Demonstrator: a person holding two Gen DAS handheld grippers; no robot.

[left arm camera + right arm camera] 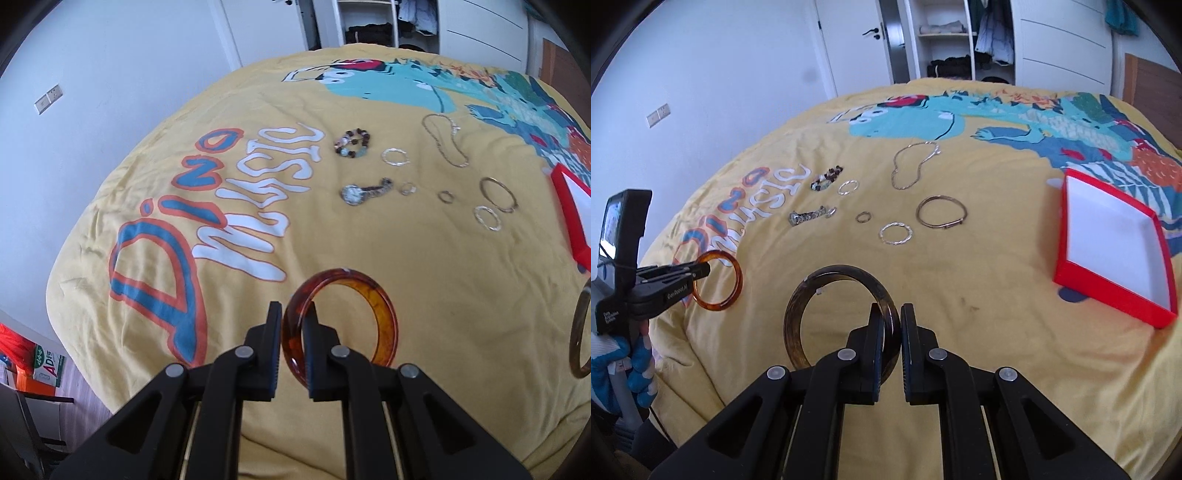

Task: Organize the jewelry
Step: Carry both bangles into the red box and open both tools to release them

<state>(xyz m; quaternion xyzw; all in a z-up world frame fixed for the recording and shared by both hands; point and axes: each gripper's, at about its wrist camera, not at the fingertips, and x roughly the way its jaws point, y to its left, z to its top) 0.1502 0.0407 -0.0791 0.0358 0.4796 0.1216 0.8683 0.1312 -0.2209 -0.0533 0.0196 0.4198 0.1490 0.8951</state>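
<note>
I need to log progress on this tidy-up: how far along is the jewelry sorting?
Nothing looks done: the red box is empty. In hand: the left claw grips the amber bangle, the right claw the dark bangle. Left on the bedspread: watch, bead bracelet, chain, several rings and hoops.

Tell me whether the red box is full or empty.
Empty. In the right wrist view the red box sits open on the bedspread with only its bare white bottom showing; no jewelry lies in it.
</note>
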